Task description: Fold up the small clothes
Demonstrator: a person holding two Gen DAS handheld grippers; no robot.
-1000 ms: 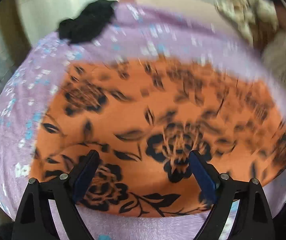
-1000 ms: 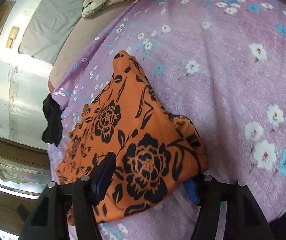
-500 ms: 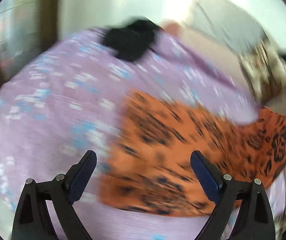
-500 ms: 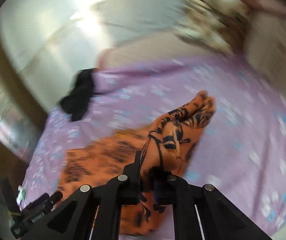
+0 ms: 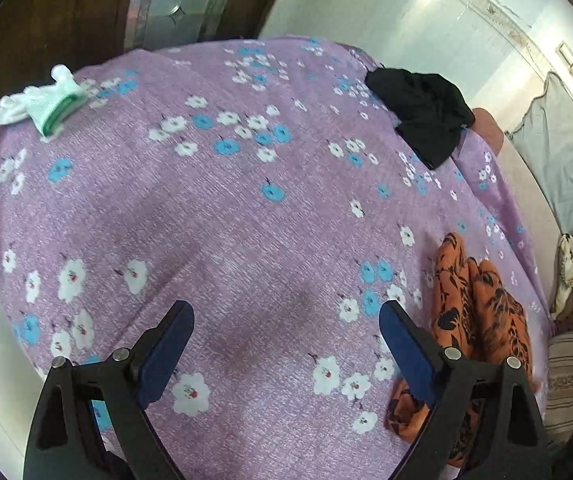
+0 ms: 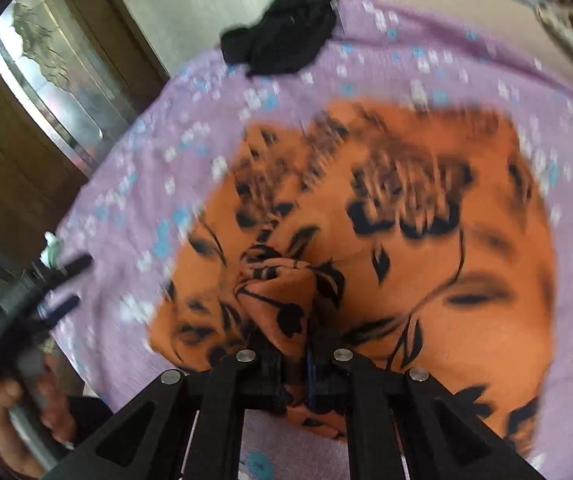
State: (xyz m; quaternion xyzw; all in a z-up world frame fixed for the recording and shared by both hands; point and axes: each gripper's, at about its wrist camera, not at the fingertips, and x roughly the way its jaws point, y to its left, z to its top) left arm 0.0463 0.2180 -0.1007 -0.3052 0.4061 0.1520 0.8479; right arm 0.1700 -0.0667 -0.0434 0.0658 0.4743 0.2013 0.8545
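The right hand-held gripper is clamped on a bunched fold of the orange floral garment, which spreads over the purple flowered bedspread. The left hand-held gripper stands apart and empty, the garment just beside its right finger. A black garment lies near the bed's far edge, before a pale wall.

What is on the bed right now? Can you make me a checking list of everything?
Surface: purple bedsheet with white and blue flowers, spread over the bed.
Job's things: orange cloth with black flowers, one bunched edge pinched.
Clutter: crumpled black garment near the far edge; white and mint-green folded cloth at a corner.
Grippers: left hand-held gripper open, nothing between its pads; right hand-held gripper shut on the orange cloth.
Cables: nothing seen.
Surroundings: dark wooden furniture, pale wall.
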